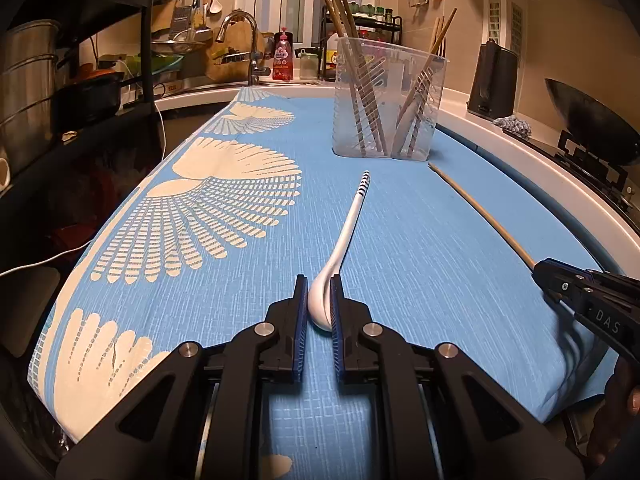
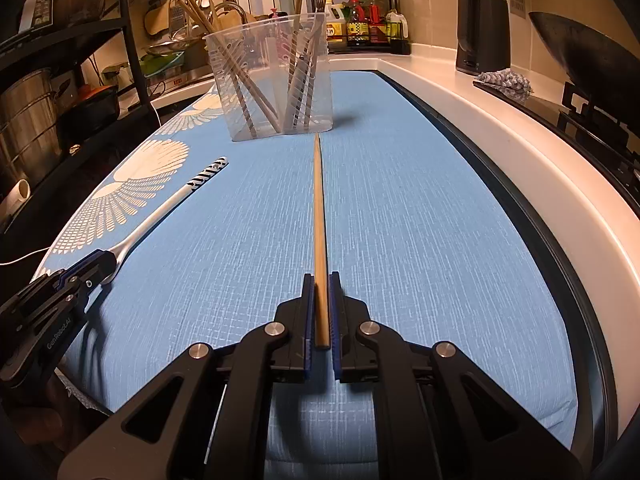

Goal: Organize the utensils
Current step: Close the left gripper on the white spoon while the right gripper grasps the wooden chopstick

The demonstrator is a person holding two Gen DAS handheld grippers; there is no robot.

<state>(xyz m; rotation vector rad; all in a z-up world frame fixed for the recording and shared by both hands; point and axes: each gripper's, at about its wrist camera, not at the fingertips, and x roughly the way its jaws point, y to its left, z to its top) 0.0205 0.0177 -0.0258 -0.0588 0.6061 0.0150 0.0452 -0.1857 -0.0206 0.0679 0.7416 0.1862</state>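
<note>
The left claw (image 1: 319, 294) pinches the bowl of a white spoon (image 1: 348, 232), whose handle points toward the clear utensil holder (image 1: 388, 100). To its right, the right claw (image 2: 320, 296) clamps a wooden chopstick (image 2: 319, 216) aimed at the same holder. Both lie on the desk's blue patterned cloth (image 1: 420, 240), in a kitchen.

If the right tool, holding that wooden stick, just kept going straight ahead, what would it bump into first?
Probably the clear plastic container of utensils. The right tool grips the chopstick, whose tip points almost at the container's base across bare blue cloth. Since the tool tilts downward, the stick might dig into the cloth first.
</note>
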